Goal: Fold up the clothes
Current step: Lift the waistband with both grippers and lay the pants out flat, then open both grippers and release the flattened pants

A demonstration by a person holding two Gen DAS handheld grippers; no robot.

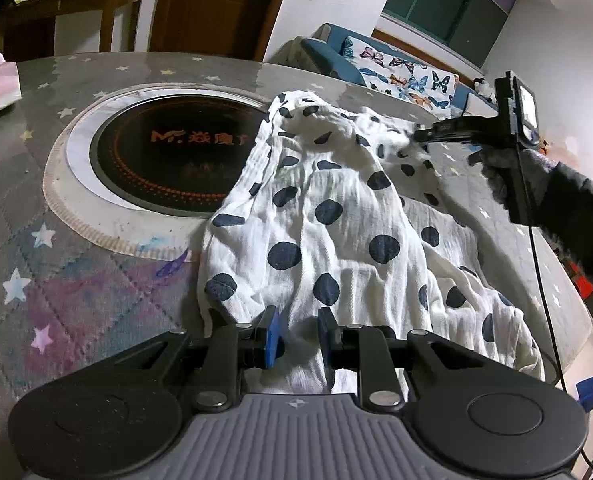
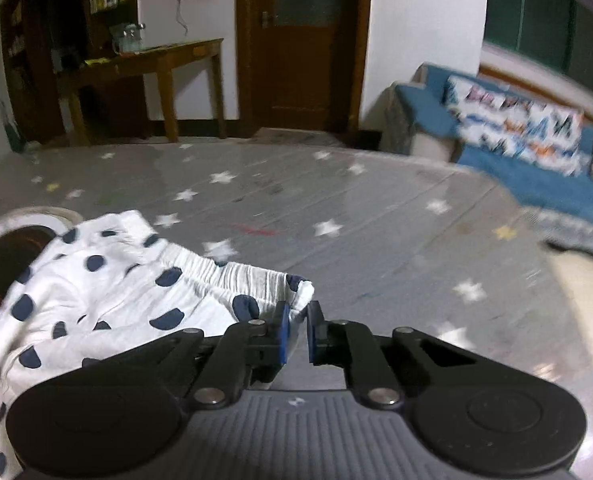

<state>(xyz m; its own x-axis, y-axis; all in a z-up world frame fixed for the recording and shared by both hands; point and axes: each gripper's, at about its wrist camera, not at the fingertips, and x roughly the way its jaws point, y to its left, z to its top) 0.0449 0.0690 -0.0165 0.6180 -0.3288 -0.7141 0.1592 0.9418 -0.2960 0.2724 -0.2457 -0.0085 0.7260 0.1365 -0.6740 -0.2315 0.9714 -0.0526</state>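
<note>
Spreading step: polka-dot garment (image 1: 336, 224) lies crumpled on the star-print table (image 1: 76, 280); left gripper (image 1: 298, 336) pinches its near hem, right gripper (image 2: 296, 330) pinches the waistband (image 2: 232, 276); next, probably pull flat.

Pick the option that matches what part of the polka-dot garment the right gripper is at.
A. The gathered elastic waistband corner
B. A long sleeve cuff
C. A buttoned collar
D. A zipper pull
A: in the right wrist view, the right gripper has its blue pads on either side of the corner of the ribbed, gathered waistband of the white polka-dot garment, which lies on the star-patterned table.
</note>
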